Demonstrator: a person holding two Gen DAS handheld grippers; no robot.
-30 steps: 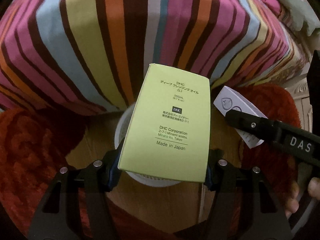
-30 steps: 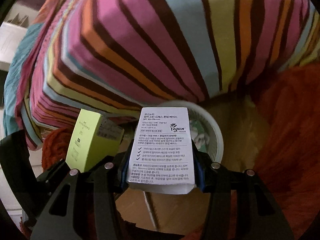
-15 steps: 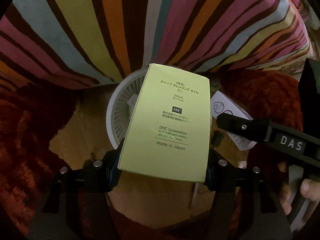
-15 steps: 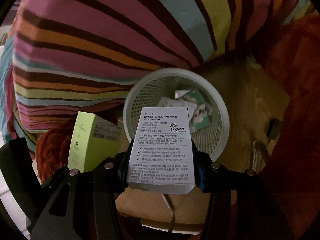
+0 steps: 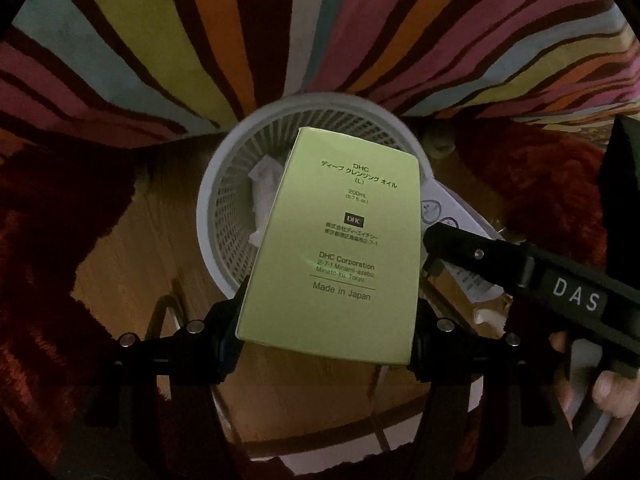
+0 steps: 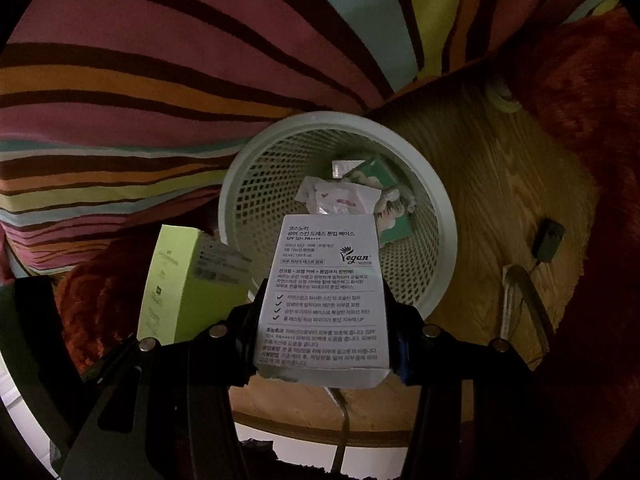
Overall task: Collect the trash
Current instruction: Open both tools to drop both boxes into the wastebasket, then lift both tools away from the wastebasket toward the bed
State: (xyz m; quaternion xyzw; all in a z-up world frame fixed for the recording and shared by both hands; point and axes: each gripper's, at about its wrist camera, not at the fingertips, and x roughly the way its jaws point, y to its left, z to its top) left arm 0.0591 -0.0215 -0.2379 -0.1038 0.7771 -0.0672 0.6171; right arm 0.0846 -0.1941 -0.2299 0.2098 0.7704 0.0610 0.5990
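Observation:
My left gripper [image 5: 326,320] is shut on a tall lime-green DHC carton [image 5: 340,240], held above a white mesh wastebasket [image 5: 218,208] on the wooden floor. My right gripper [image 6: 324,344] is shut on a white carton with Korean print [image 6: 326,300], held over the near rim of the same basket [image 6: 440,216]. Crumpled wrappers and a green packet [image 6: 352,196] lie inside it. In the right wrist view the green carton [image 6: 172,280] shows at the left. In the left wrist view the white carton [image 5: 444,208] and the right gripper's black finger [image 5: 480,254] show at the right.
A striped bedspread [image 5: 280,32] hangs over the far side of the basket. Shaggy red rug [image 5: 52,240] lies on both sides of the wooden floor [image 6: 500,184]. A small black device with a cable [image 6: 548,238] lies right of the basket. A person's fingers [image 5: 608,384] grip the right tool.
Both grippers have sunk and tipped downward with their cartons. The basket, half hidden before, now shows its open mouth and the trash inside. Neither grip has altered.

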